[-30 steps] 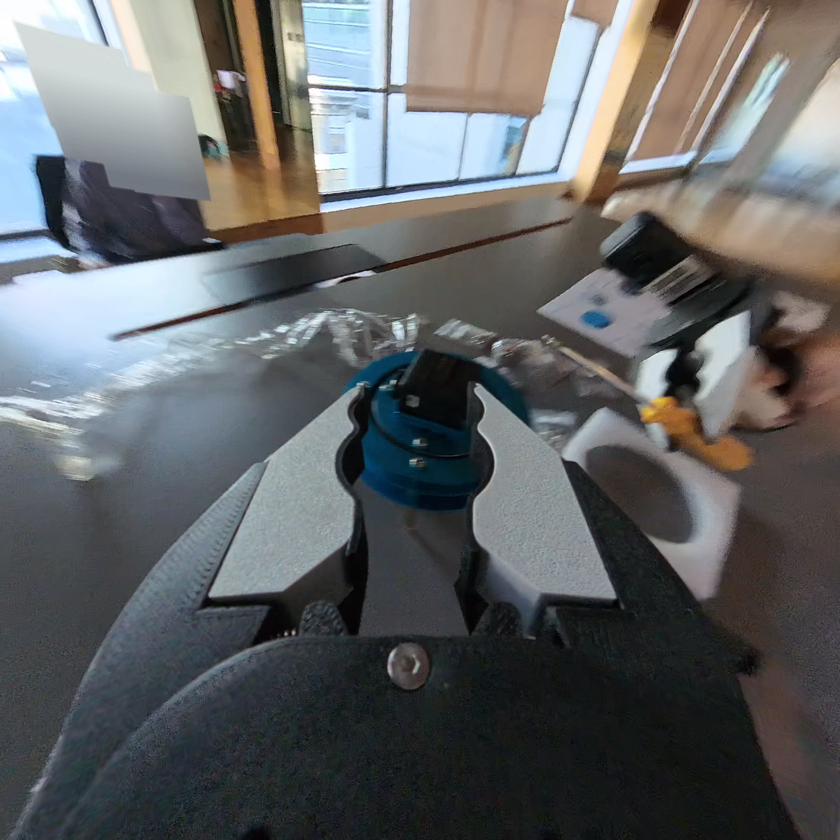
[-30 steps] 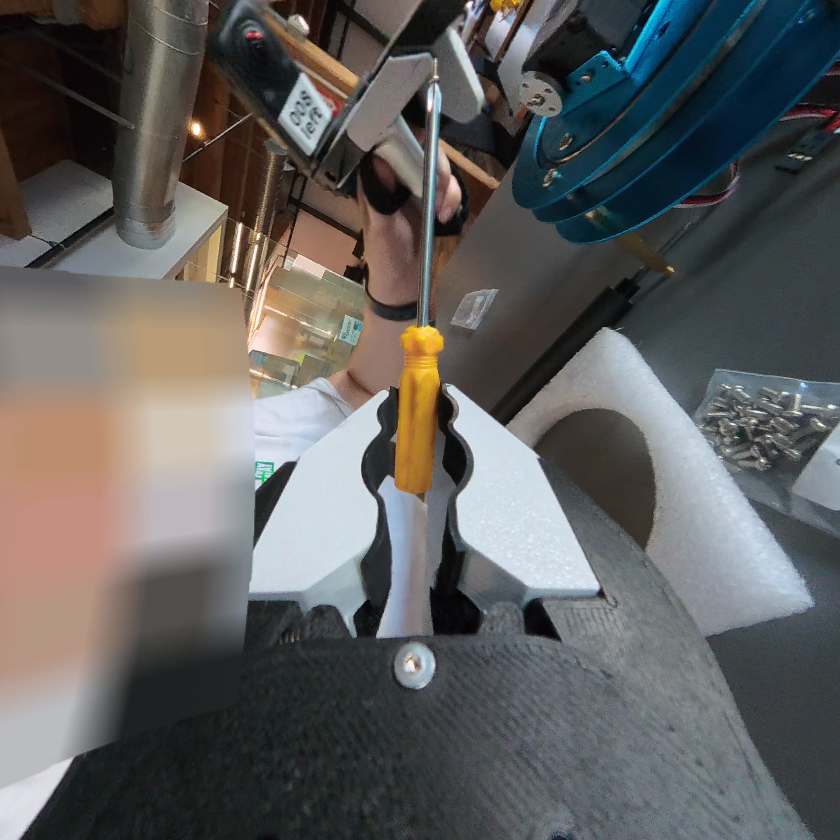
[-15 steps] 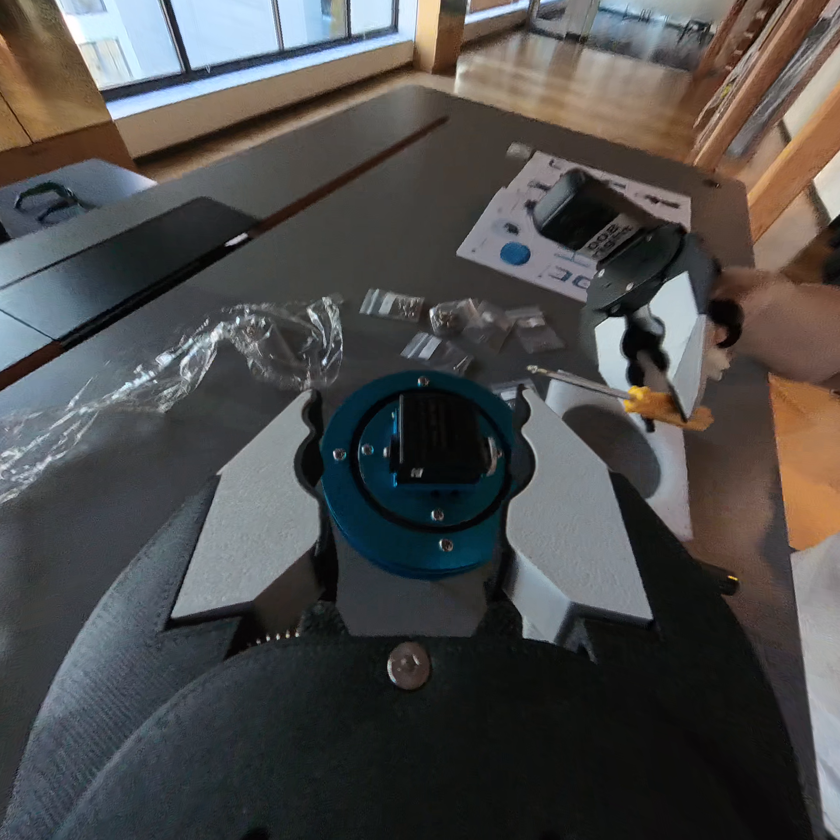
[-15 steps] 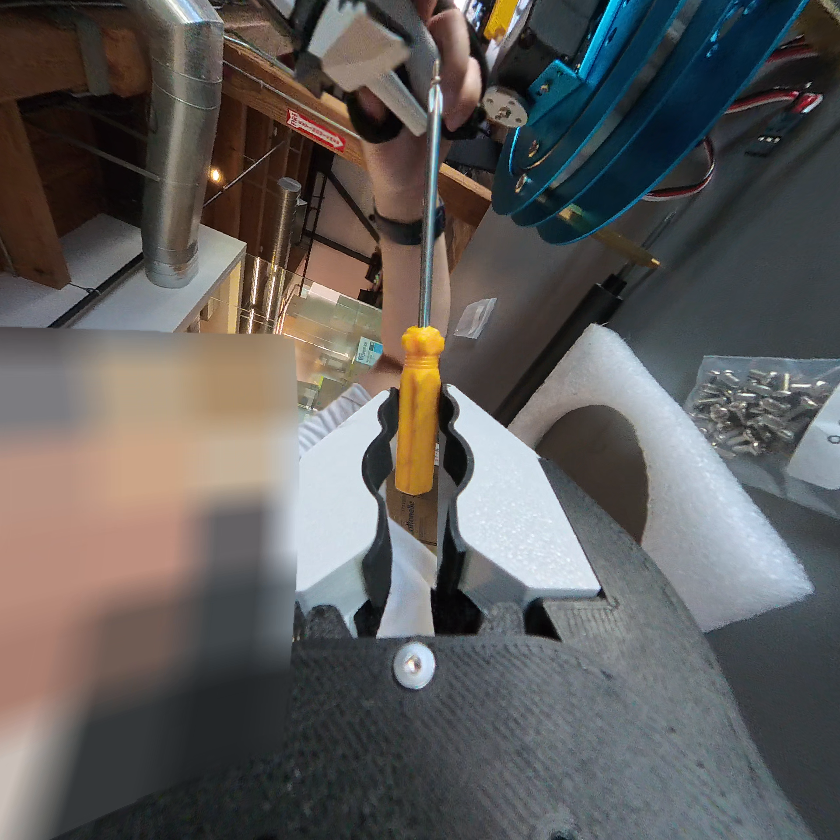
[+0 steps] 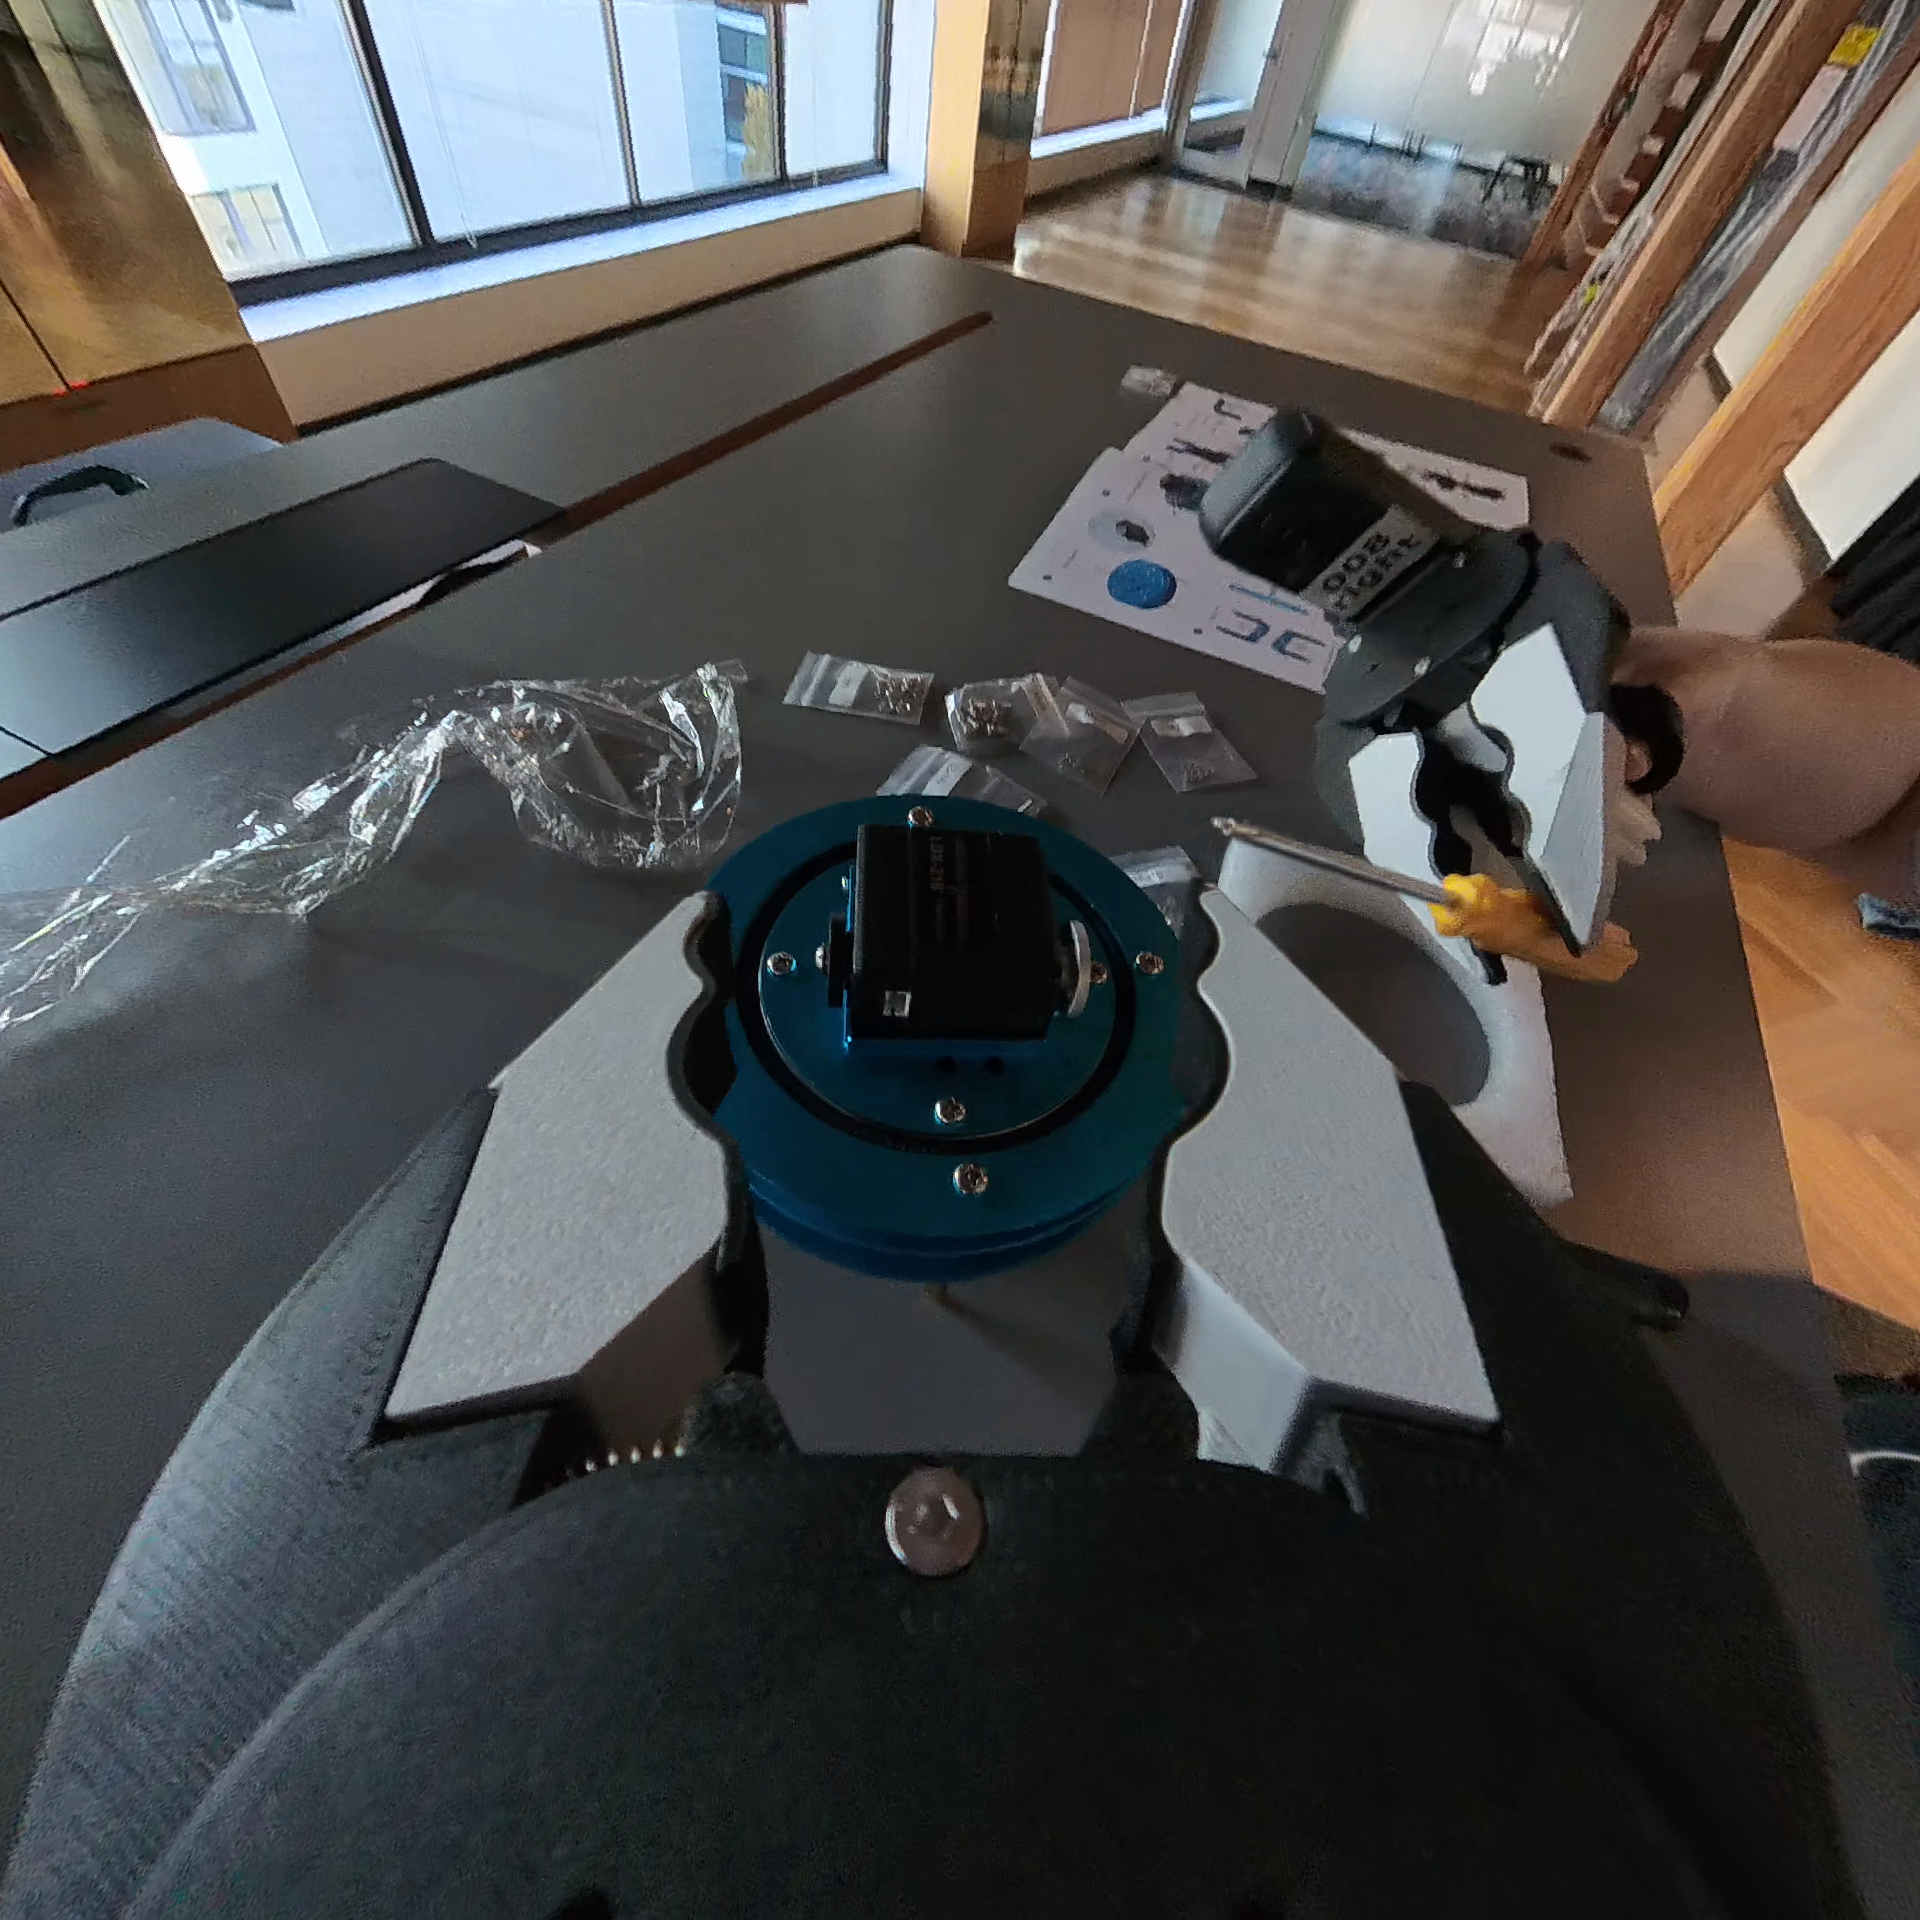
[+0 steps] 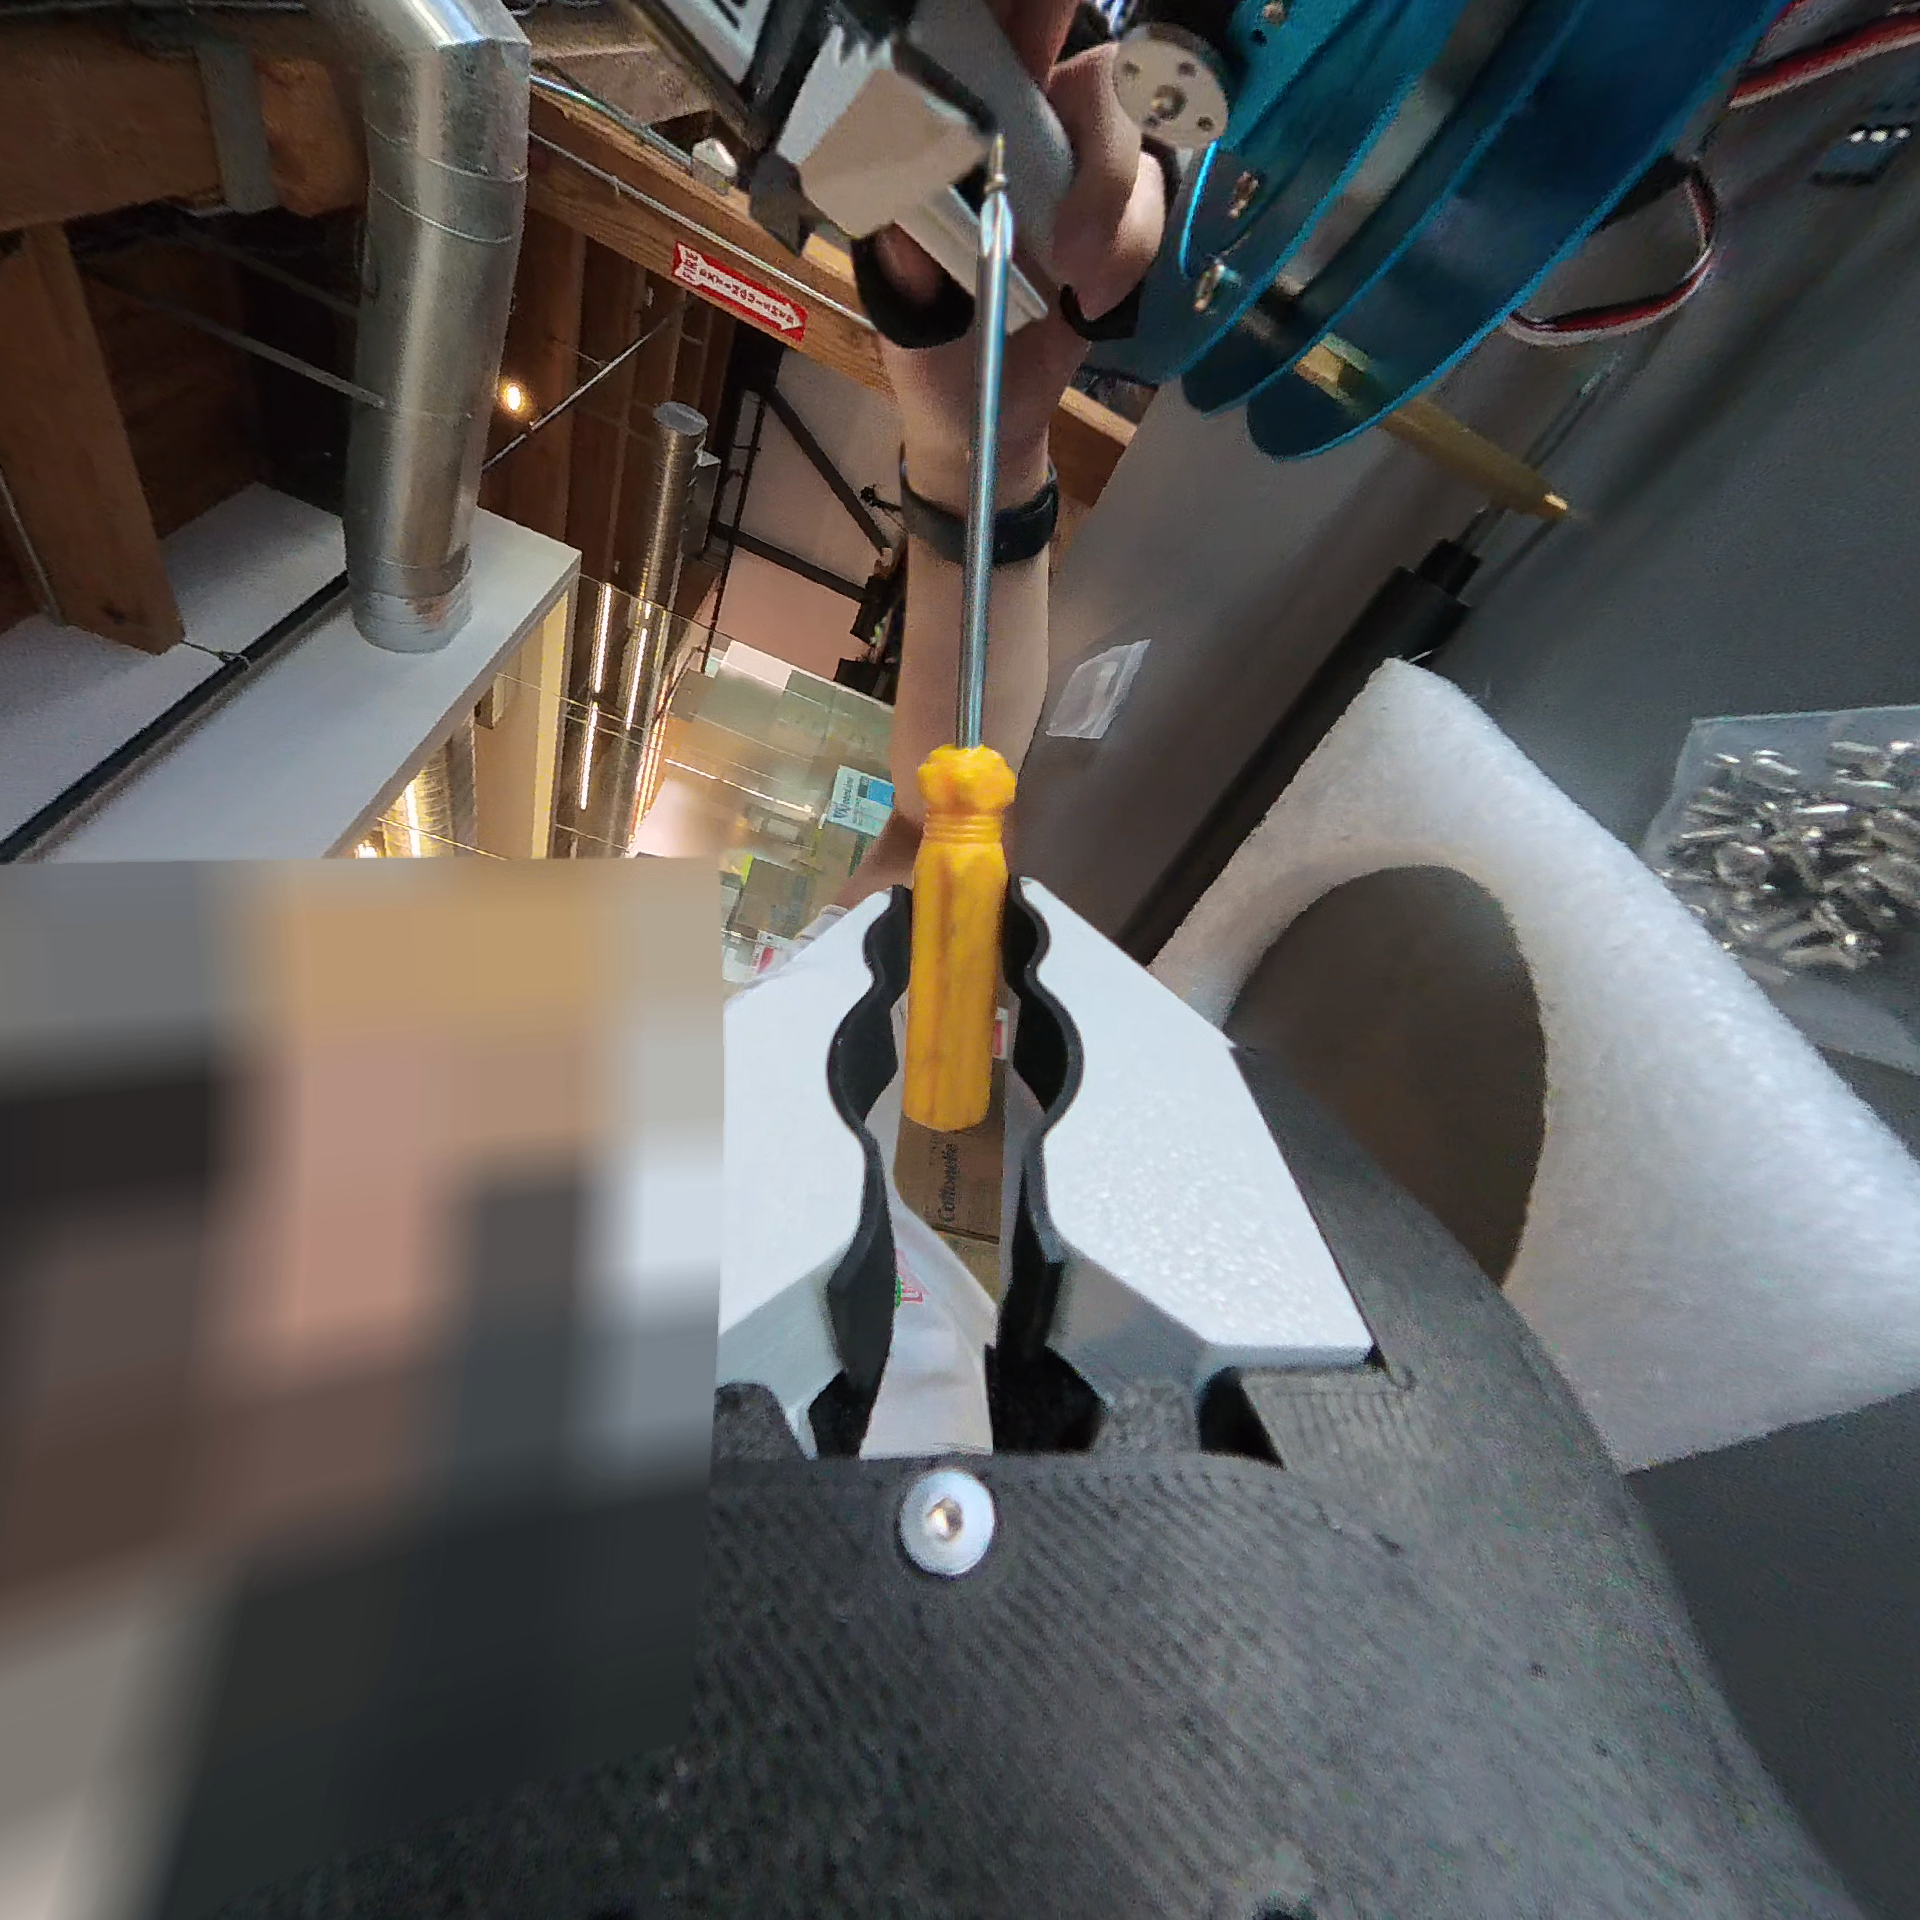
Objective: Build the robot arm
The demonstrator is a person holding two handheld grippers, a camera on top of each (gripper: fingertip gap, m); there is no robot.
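My left gripper (image 5: 951, 914) is shut on a round blue metal base (image 5: 831, 1164) with a black servo block (image 5: 945, 935) on top, held above the dark table (image 5: 312, 1091). My right gripper (image 6: 956, 894) is shut on the yellow handle of a screwdriver (image 6: 951, 997); its steel shaft points up toward the blue base (image 6: 1455, 229) and the left gripper's white finger (image 6: 894, 156). In the left wrist view the right gripper (image 5: 1496, 904) is at the right, over a white foam block (image 5: 1496, 1081), and the screwdriver (image 5: 1351, 868) points left toward the base.
Several small bags of screws (image 5: 997, 712) and crumpled clear plastic wrap (image 5: 520, 769) lie on the table beyond the base. A printed white sheet (image 5: 1122, 561) lies at the far right. A bag of screws (image 6: 1808, 852) lies beside the foam block (image 6: 1662, 1039). A person's arm (image 5: 1766, 738) holds the right gripper.
The left gripper has tilted down, so the blue base now shows from above. The base and the left gripper have moved closer over the screwdriver tip in the right wrist view.
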